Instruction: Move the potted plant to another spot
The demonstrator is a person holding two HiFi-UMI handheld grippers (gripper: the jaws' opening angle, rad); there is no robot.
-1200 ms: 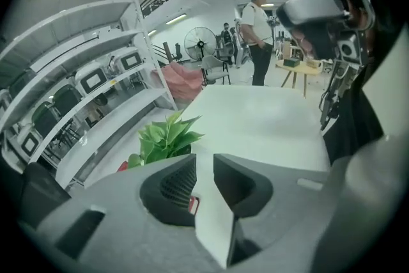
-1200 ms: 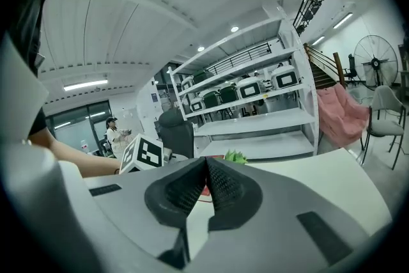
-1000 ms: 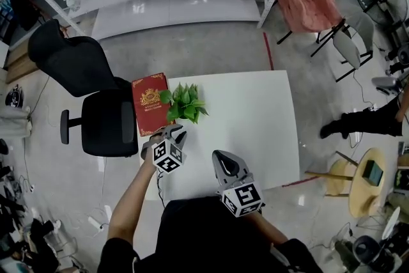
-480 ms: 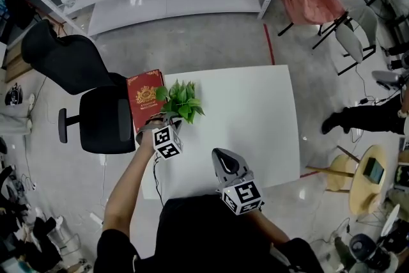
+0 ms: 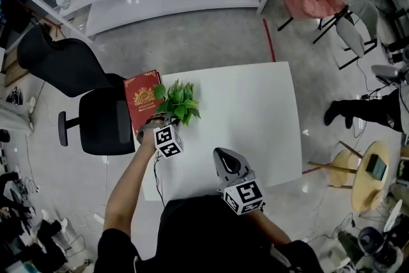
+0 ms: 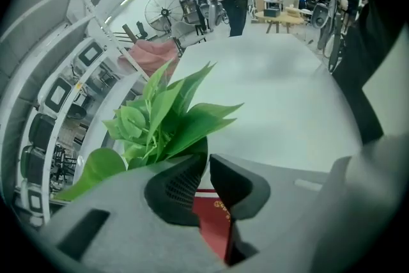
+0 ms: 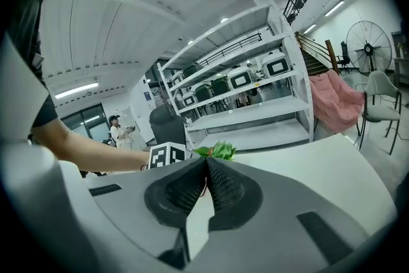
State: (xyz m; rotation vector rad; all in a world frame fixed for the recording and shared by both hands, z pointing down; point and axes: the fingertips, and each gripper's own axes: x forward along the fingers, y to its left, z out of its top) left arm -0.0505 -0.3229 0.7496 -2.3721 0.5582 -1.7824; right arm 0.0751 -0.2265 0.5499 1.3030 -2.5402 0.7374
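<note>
Head view first. K: where is the potted plant?

Me: On the white table, just beside the red book, on the book's long side that faces the table's middle. Some leaves overlap that edge of the book. I cannot tell whether pot and book touch.

K: Tongs?

Me: Left gripper is at the plant's base, at the book's near corner. Left gripper view: the jaws are drawn almost together, and only a thin slit is left between them. The pot's dark edge sits at their tips, leaves rise behind, and the book shows through the slit. I read that as pinching the pot, though contact is not fully clear. Right gripper is well apart from the book, back toward my body. Its jaws are pressed together on nothing.

K: Step?

Me: Judgement: the grasp is made and the lift is not begun. The pot looks seated on the table.

K: Next move?

Me: Lift straight up and keep the pot upright. Clear the book's edge before carrying the pot away from the book toward bare table. A rim pinch could let the pot tip, so go slowly.
</note>
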